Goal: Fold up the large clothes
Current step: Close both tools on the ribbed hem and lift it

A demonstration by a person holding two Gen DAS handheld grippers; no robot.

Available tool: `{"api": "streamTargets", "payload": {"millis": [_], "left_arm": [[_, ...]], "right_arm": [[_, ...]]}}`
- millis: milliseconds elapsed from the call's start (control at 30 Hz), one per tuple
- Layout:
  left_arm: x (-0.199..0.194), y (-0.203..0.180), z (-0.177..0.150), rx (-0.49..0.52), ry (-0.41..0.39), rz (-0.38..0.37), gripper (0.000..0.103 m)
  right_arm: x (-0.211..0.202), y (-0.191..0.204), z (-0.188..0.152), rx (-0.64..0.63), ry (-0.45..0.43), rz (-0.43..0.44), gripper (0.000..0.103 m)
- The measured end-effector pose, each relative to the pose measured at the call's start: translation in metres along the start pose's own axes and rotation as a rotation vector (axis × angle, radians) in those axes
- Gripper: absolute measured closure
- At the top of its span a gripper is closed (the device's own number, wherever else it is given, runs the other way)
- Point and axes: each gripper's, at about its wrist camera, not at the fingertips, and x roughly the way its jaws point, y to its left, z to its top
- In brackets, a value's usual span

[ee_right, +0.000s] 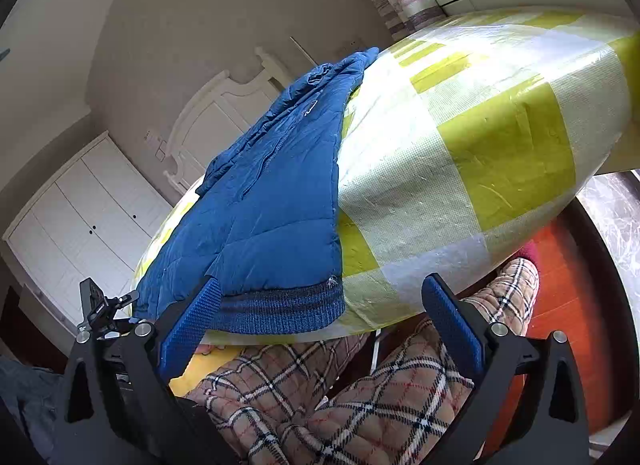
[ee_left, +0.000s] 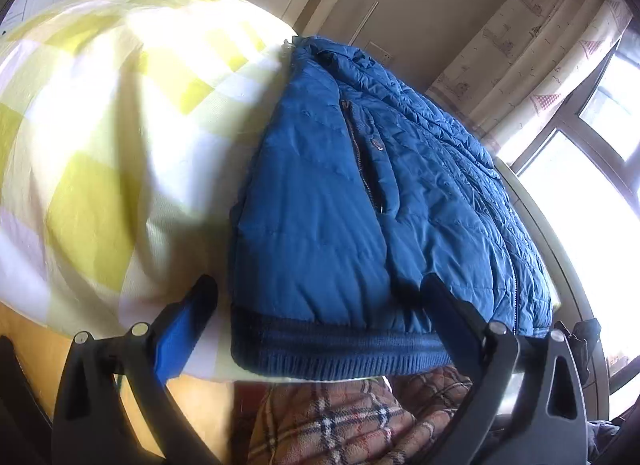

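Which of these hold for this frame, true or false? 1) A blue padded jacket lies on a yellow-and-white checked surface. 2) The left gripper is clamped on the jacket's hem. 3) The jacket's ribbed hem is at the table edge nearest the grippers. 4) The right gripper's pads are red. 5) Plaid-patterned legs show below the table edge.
1) True: the blue jacket rests on the checked table cover.
2) False: the left gripper has its jaws spread wide, holding nothing.
3) True: the ribbed hem lies along the near edge.
4) False: the right gripper has blue pads, jaws open.
5) True: the plaid trousers show beneath the edge.
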Motion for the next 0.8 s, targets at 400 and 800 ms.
{"api": "streamTargets", "payload": {"millis": [400, 800], "left_arm": [[-0.008, -0.005, -0.004, 0.040, 0.000, -0.131, 0.036], [-0.021, -0.003, 0.003, 0.006, -0.032, -0.236, 0.056]], "right_arm": [[-0.011, 0.039, -0.007, -0.115, -0.014, 0.187, 0.044], [-0.019, 0.054, 0.008, -0.128, -0.078, 0.263, 0.060]]}}
